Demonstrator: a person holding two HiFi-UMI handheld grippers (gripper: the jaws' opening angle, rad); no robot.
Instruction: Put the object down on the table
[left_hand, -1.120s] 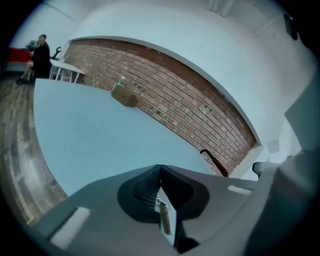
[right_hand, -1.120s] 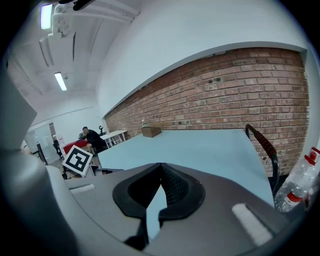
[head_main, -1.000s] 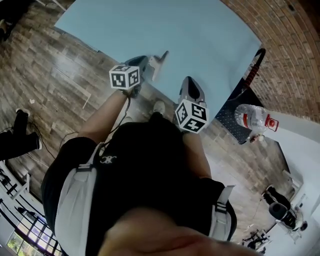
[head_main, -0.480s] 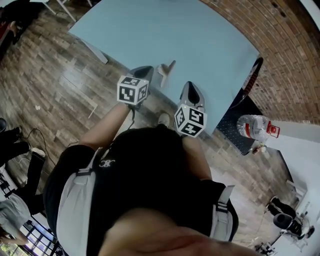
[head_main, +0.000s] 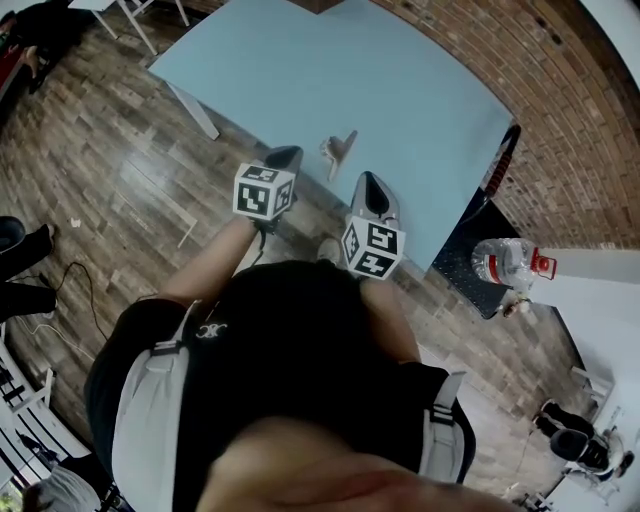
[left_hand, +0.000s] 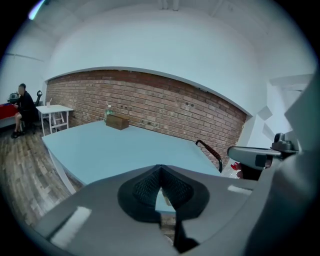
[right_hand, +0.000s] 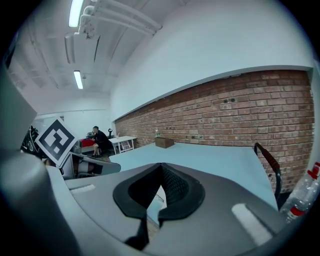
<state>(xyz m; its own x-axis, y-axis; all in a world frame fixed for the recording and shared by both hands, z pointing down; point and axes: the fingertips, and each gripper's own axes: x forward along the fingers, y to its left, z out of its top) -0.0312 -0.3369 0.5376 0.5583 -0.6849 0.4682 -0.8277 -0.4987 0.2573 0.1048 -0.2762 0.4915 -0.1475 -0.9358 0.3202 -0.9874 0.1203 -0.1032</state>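
Both grippers have drawn back toward the person over the last second. The object (head_main: 340, 152), which showed right at the tip of the left gripper (head_main: 290, 155) then, now lies apart from it on the table (head_main: 400, 70). It rests close to the table's near edge, at 12 o'clock from the person, a small pale thing whose kind I cannot make out. The left gripper sits at its 8 o'clock and the right gripper (head_main: 368, 185) at its 5 o'clock, neither touching it. Each gripper's own view shows dark ribbed pads pressed tip to tip with nothing held.

The tabletop is plain light blue, carried on a white leg (head_main: 190, 105). Wood-plank floor (head_main: 100, 150) spreads from 9 to 11 o'clock, and a brick wall (head_main: 560, 120) runs along at 2 o'clock. A black chair (head_main: 468, 240) stands between table and wall. A clear bottle (head_main: 508, 258) with a red cap is at 3 o'clock. A brown box (left_hand: 116, 121) sits at the table's far end. A seated person (left_hand: 22, 105) is beyond, and strip lights (right_hand: 76, 12) line the white ceiling.
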